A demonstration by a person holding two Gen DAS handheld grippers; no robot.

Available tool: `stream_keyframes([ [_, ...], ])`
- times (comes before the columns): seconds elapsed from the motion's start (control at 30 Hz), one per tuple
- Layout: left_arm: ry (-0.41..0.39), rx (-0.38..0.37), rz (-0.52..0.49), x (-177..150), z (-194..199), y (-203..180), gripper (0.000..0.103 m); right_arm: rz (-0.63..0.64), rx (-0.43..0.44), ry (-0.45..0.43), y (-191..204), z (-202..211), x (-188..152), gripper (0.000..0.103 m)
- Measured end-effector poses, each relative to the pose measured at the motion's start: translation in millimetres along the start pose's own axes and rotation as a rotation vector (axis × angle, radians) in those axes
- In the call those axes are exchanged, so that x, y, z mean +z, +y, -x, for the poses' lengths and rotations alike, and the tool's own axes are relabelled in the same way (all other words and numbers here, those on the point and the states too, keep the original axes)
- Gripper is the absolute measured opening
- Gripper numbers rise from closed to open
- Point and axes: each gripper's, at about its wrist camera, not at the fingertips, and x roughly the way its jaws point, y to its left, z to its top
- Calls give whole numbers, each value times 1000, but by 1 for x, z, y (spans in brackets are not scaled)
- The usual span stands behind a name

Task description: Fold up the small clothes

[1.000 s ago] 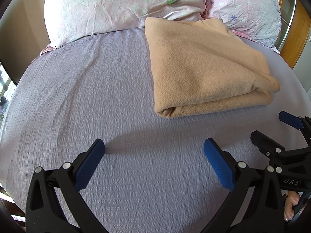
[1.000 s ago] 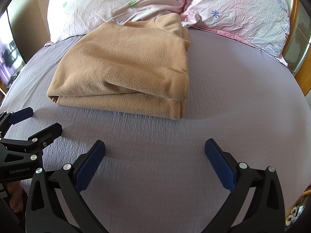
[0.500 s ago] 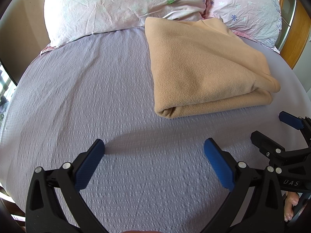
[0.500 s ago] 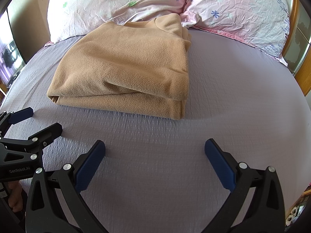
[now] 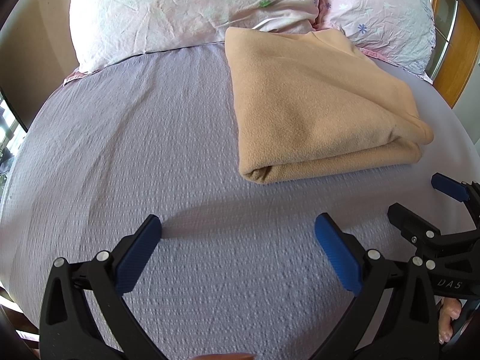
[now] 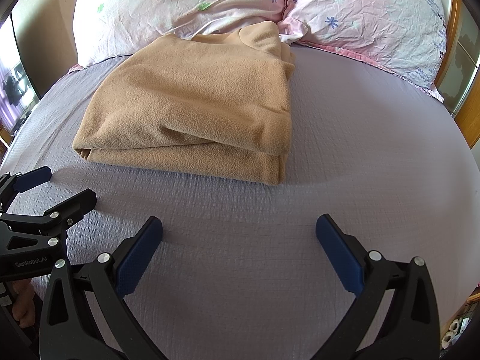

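Observation:
A tan fleece garment (image 5: 315, 108) lies folded in a thick rectangle on the lilac bed sheet (image 5: 135, 150), its far end against the pillows. It also shows in the right wrist view (image 6: 195, 105). My left gripper (image 5: 238, 237) is open and empty, hovering over bare sheet in front of the garment's left near corner. My right gripper (image 6: 240, 237) is open and empty, over bare sheet in front of the garment's right near corner. Each gripper appears at the edge of the other's view: the right gripper (image 5: 420, 204) and the left gripper (image 6: 57, 186).
Two floral pillows (image 5: 186, 9) (image 6: 369, 21) lie along the head of the bed. A wooden bed frame (image 5: 450, 60) rises at the right. The sheet (image 6: 375, 150) drops away at the rounded bed edges on both sides.

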Motion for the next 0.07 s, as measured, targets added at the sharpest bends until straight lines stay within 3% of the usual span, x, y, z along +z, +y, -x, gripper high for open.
stream_keyframes([
  [0.07,0,0,0,0,0,0,101,0,0,0,0,0,0,102],
])
